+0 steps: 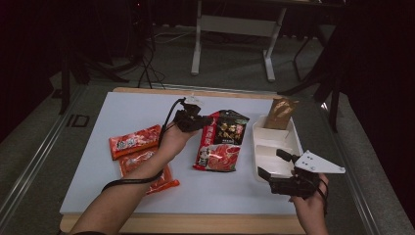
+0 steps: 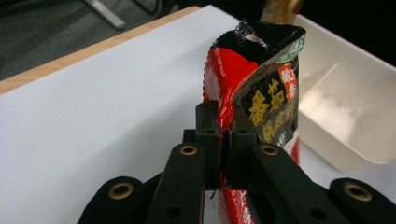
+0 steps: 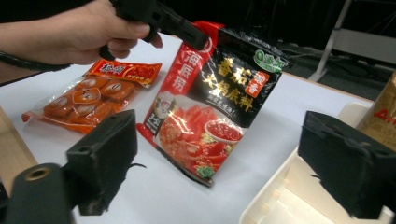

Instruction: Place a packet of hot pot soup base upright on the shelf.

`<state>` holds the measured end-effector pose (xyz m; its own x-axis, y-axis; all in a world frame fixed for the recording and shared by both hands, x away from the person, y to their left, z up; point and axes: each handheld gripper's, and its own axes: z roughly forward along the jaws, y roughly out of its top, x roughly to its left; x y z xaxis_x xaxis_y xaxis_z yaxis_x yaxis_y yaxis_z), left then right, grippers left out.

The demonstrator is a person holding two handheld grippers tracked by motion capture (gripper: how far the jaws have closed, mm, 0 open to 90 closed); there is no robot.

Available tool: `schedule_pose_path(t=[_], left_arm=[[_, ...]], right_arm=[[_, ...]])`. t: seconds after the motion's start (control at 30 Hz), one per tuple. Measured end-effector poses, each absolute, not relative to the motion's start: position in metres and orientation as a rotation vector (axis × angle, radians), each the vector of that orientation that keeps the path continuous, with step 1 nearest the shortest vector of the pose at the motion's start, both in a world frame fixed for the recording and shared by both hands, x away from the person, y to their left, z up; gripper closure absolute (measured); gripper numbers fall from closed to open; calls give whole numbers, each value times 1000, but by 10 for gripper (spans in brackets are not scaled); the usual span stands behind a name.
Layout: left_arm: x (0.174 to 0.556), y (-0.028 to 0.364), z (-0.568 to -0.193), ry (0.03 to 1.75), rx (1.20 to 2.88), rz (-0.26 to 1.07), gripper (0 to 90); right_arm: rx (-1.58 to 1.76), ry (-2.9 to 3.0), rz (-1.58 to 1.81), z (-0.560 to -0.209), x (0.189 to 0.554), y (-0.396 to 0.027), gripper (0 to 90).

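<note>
A red and black sauce pouch [image 1: 221, 141] lies mid-table with its far left corner lifted. My left gripper [image 1: 198, 120] is shut on that corner; in the left gripper view its jaws pinch the red edge of the sauce pouch [image 2: 261, 93] at the left gripper's tips [image 2: 225, 123]. In the right gripper view the sauce pouch [image 3: 210, 102] tilts up under the left gripper [image 3: 196, 39]. My right gripper [image 1: 274, 164] hovers open over the near end of the white tray [image 1: 274, 142]; its wide-apart jaws hold nothing, as the right gripper [image 3: 219, 163] shows in its own view.
Two orange-red snack packs [image 1: 134, 141] [image 1: 147, 169] lie at the left of the white board. A brown packet [image 1: 282, 112] stands in the tray's far compartment. The tray has dividers [image 2: 336, 98]. Table legs and cables stand beyond the far edge.
</note>
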<state>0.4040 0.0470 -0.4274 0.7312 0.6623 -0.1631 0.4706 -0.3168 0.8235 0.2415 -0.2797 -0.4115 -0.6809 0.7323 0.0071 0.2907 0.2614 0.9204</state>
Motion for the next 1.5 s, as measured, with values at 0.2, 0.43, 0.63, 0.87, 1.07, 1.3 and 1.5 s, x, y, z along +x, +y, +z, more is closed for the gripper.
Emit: schedule_pose_path(t=[0.2, 0.43, 0.63, 0.87, 1.07, 1.3, 1.5], left_arm=[[393, 50, -419, 822, 1957, 235, 868], [381, 58, -413, 796, 1926, 223, 868], [370, 63, -407, 782, 1879, 204, 868], [359, 64, -401, 763, 1830, 168, 868], [353, 61, -392, 738, 1796, 154, 868], [346, 53, -388, 702, 1780, 127, 867], [339, 48, -386, 685, 1774, 123, 866]], right_arm=[[973, 2108, 1418, -411, 244, -282, 105], [976, 2102, 1410, -403, 254, -283, 166], [978, 2117, 1403, -398, 275, -274, 177], [994, 2153, 1453, -396, 300, -262, 319], [1023, 2189, 1473, -397, 315, -255, 369], [1009, 2227, 1488, -390, 322, -253, 504], [988, 2233, 1536, -385, 320, -254, 639]])
